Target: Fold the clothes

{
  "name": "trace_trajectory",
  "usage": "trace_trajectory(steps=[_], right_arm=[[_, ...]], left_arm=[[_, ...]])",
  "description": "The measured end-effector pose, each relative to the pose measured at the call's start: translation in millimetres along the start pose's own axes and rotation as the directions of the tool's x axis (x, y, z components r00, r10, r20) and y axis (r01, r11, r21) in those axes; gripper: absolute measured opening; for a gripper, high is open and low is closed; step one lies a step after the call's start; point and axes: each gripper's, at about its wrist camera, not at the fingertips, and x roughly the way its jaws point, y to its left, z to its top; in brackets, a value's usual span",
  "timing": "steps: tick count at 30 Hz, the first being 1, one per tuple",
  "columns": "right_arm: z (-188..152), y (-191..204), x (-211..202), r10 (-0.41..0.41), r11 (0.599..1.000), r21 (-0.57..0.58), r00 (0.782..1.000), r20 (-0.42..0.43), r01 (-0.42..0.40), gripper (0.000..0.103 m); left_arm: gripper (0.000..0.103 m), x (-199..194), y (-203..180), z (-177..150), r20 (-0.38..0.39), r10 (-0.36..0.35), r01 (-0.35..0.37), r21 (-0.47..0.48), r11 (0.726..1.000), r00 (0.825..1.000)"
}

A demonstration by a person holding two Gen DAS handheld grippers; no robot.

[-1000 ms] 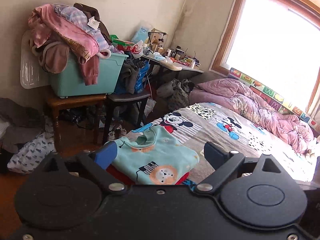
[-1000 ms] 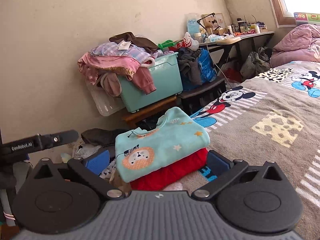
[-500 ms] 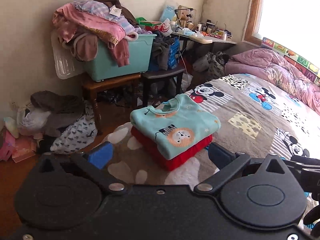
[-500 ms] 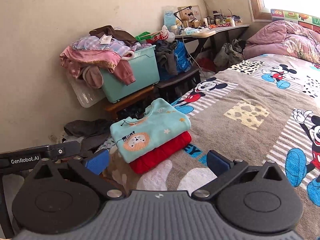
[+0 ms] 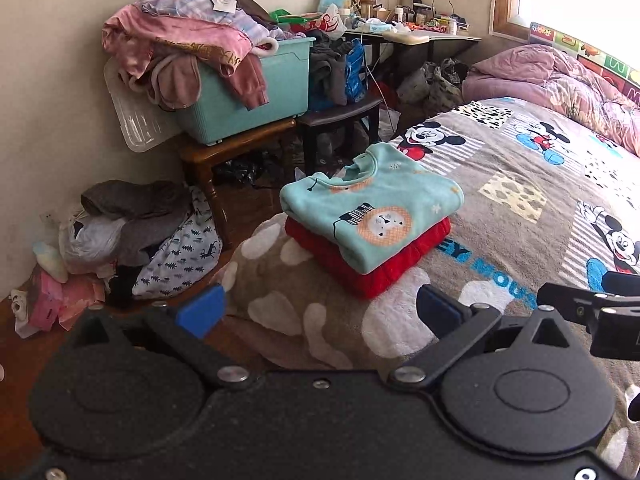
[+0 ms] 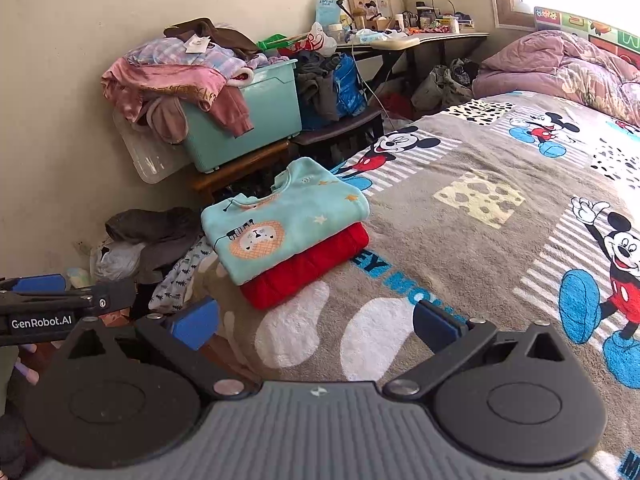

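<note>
Both grippers have drawn back from a finished stack at the corner of a bed, which sat close between their fingers a second ago and now lies well ahead of them, a sign that this garment's fold is likely complete and the next piece is due. The left gripper (image 5: 318, 308) hangs with its blue-padded fingers spread wide and nothing between them; the right gripper (image 6: 316, 322) is likewise wide apart and empty. The teal lion sweatshirt (image 5: 372, 210) rests squarely folded on top of a folded red garment (image 5: 376, 258), the pair sitting on the cartoon-mouse blanket (image 5: 520, 200) near the bed's edge, ahead of both tools and touching neither. In the right wrist view the stack lies ahead and slightly left of the open fingers; in the left wrist view it lies nearly centred beyond them. Unfolded laundry spills over a teal bin (image 5: 256, 92) on a wooden stool (image 5: 224, 152) by the wall, and a further heap of clothes (image 5: 140, 224) lies on the floor beside it, probably the source of whatever comes next.
</note>
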Motion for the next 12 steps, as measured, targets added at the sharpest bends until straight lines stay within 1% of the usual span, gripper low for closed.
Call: trace_trajectory(steps=[2, 12], right_arm=[[0.6, -0.1, 0.8, 0.002, 1.0, -0.006, 1.0, -0.005, -0.002, 0.103], [4.4, 5.1, 4.8, -0.005, 1.0, -0.031, 1.0, -0.023, 0.004, 0.103]], left_arm=[[0.103, -0.8, -2.1, -0.6, 0.001, 0.0, 0.0, 0.004, 1.0, 1.0], [0.103, -1.8, -3.7, -1.3, 0.02, 0.041, -0.041, 0.012, 0.999, 0.999]])
